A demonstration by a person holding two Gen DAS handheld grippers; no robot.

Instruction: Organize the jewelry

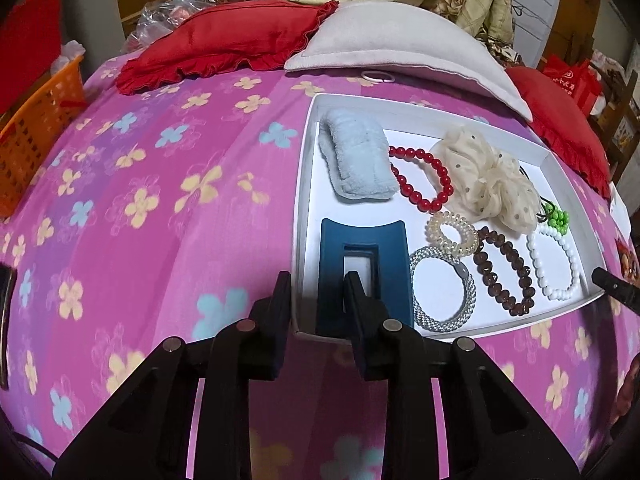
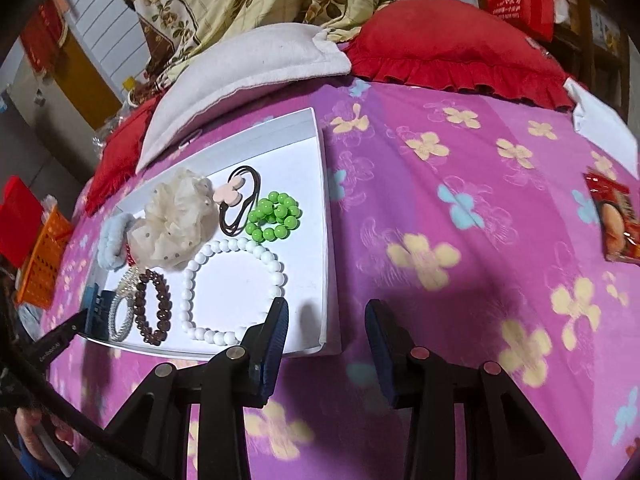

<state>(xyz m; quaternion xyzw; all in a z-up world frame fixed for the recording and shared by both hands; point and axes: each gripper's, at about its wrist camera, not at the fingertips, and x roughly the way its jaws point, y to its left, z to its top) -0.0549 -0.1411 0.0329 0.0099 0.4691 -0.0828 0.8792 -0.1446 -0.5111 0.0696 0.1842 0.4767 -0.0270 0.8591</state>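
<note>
A white tray [image 1: 424, 118] lies on the pink flowered bedspread. It holds a blue hair claw clip [image 1: 394, 264], a pale blue fuzzy clip [image 1: 358, 160], a red bead bracelet [image 1: 424, 176], a cream scrunchie [image 1: 488, 178], a clear spiral tie [image 1: 452, 234], a silver bracelet [image 1: 444, 290], a brown bead bracelet [image 1: 504, 276], a white bead bracelet [image 2: 234, 284] and green beads [image 2: 274, 218]. My left gripper [image 1: 318, 290] is open over the tray's near left corner, its right finger over the blue clip. My right gripper [image 2: 326, 314] is open and empty, straddling the tray's [image 2: 324, 208] right wall.
A white pillow [image 1: 400, 46] and red ruffled pillows [image 1: 224, 46] lie behind the tray. An orange basket [image 1: 38, 136] stands at the bed's left edge. A snack packet [image 2: 616, 220] and white paper [image 2: 600, 120] lie on the right. A brown hair tie with pink flower [image 2: 236, 200] lies in the tray.
</note>
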